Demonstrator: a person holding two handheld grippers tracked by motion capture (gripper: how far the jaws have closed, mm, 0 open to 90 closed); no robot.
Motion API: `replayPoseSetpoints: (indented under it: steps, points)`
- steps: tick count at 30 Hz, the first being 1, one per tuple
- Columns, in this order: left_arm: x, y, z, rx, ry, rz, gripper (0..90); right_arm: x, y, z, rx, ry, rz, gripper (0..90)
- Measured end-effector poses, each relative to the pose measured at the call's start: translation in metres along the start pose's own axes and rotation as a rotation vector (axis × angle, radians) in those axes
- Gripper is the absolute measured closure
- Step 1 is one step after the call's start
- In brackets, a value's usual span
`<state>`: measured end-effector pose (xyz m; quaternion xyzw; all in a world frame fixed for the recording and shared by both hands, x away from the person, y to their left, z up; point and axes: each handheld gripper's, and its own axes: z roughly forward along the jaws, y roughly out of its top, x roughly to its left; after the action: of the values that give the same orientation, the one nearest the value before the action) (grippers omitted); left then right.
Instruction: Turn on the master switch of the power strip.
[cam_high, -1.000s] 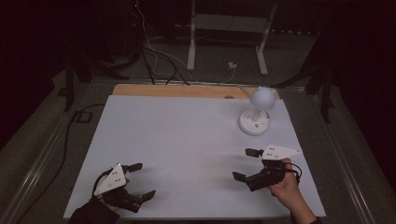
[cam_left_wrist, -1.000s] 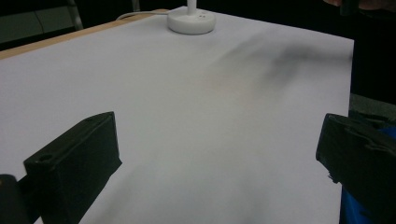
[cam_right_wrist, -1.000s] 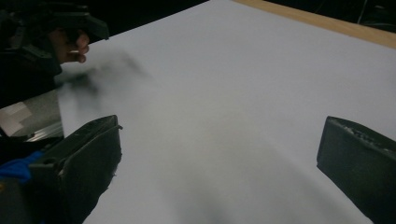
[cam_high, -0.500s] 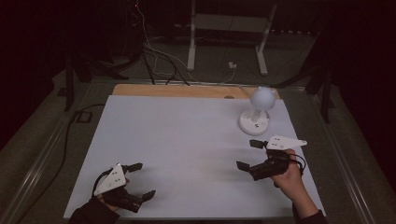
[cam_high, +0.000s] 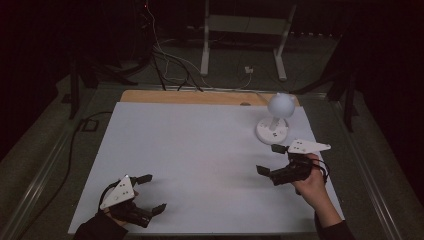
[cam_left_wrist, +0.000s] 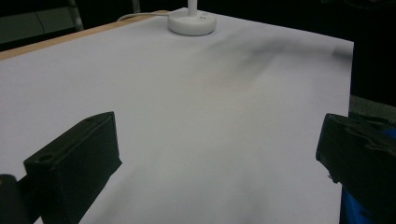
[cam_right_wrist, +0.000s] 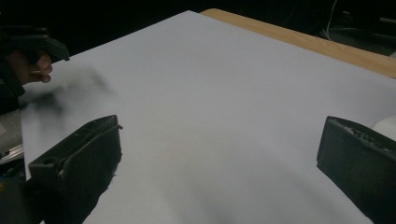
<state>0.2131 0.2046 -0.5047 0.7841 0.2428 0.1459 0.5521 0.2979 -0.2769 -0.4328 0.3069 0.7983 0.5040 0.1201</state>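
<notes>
So the setup is a table covered with a big white sheet (cam_high: 200, 160), a strip of bare wood (cam_high: 200, 96) showing along the far edge, and the room around it is really dark, with loose cables (cam_high: 165, 55) and a white metal stand (cam_high: 245, 35) on the floor behind. The one thing sitting on the sheet is a small white lamp (cam_high: 275, 120) with a round head, over at the far right corner. The right gripper (cam_high: 270, 159) is just beside the lamp's base, not touching it, jaws spread wide with nothing between them. The left gripper (cam_high: 152, 192) sits at the near left edge, well apart from the lamp, also wide open and holding nothing, only bare sheet between its jaws.
</notes>
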Motion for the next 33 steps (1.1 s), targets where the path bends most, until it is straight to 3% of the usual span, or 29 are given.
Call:
replayPoseSetpoints:
  steps: [11, 15, 33]
  points:
    - [0.000, 0.000, 0.000, 0.003, 0.000, 0.001, 0.0, -0.019, 0.003, -0.008, -0.006, -0.045, 0.021, 0.0]
    - [0.000, 0.000, 0.000, 0.003, 0.001, 0.000, 0.0, -0.025, 0.004, -0.007, 0.010, -0.070, 0.008, 0.0]
    - [0.000, 0.000, 0.000, 0.005, 0.002, 0.003, 0.0, -0.059, 0.007, -0.008, 0.015, -0.154, 0.052, 0.0]
